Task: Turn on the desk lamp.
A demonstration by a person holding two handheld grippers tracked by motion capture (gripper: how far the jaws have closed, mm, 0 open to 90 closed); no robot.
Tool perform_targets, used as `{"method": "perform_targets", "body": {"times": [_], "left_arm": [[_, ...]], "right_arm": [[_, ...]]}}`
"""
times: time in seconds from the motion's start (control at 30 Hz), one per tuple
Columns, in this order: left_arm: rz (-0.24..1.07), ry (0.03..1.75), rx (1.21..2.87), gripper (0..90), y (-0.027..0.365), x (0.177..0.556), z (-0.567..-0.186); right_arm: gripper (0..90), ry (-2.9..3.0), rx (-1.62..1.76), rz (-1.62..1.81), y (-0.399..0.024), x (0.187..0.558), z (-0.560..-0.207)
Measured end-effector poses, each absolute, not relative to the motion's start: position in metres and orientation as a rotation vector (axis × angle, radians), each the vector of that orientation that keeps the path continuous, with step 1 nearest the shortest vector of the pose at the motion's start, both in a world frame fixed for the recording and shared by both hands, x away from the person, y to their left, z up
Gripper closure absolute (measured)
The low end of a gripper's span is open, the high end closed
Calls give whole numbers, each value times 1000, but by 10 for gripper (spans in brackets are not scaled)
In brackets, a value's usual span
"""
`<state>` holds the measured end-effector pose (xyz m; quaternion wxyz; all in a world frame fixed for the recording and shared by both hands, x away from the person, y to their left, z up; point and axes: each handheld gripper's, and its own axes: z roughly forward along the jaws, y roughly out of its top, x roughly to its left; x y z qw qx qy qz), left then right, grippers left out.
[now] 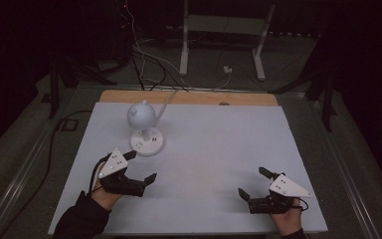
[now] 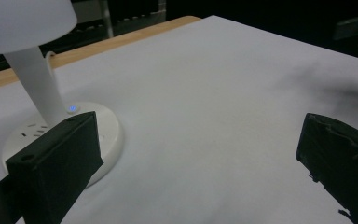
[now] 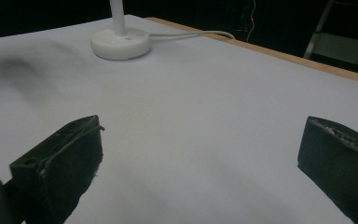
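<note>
A small white desk lamp (image 1: 145, 127) stands on the far left part of the white tabletop (image 1: 219, 149), upright on a round, flat base with a slim stem and a rounded shade. From the high view its shade looks like a pale dome with a small nub on top, and a white cord (image 1: 166, 102) runs from it toward the wooden back edge of the tabletop.

The left hand-held gripper (image 1: 142, 167) sits just in front of the lamp, near its base, its jaws spread wide with nothing between them. The right hand-held gripper (image 1: 252, 182) rests well apart from the lamp, near the front right corner, also spread wide and empty. A hand wraps each one from the bottom edge, the left in a dark sleeve (image 1: 82, 219).

The left gripper view brings the lamp's base (image 2: 107, 133) close: a small blue light (image 2: 72, 108) glows beside the stem, and socket slots show on the base's top, details too small to read from above. One jaw overlaps the base in this view; whether it touches is unclear. The right gripper view shows the base (image 3: 120, 43) far off, with the cord (image 3: 191, 33) trailing along the tabletop toward the wooden edge.
</note>
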<state>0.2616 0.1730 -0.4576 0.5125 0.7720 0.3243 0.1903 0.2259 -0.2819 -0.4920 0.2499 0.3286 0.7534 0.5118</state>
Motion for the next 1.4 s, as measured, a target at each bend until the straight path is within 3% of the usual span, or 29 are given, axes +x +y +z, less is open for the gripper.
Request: {"method": "perform_targets", "body": {"times": [1.03,1.4], "left_arm": [[574,987,1799,3,158,290,-467],[554,1007,1817,3,152,300,-477]], "right_arm": [[0,2057,910,1411,-284,227,-492],[0,2058,917,1419,-285,228,-492]]}}
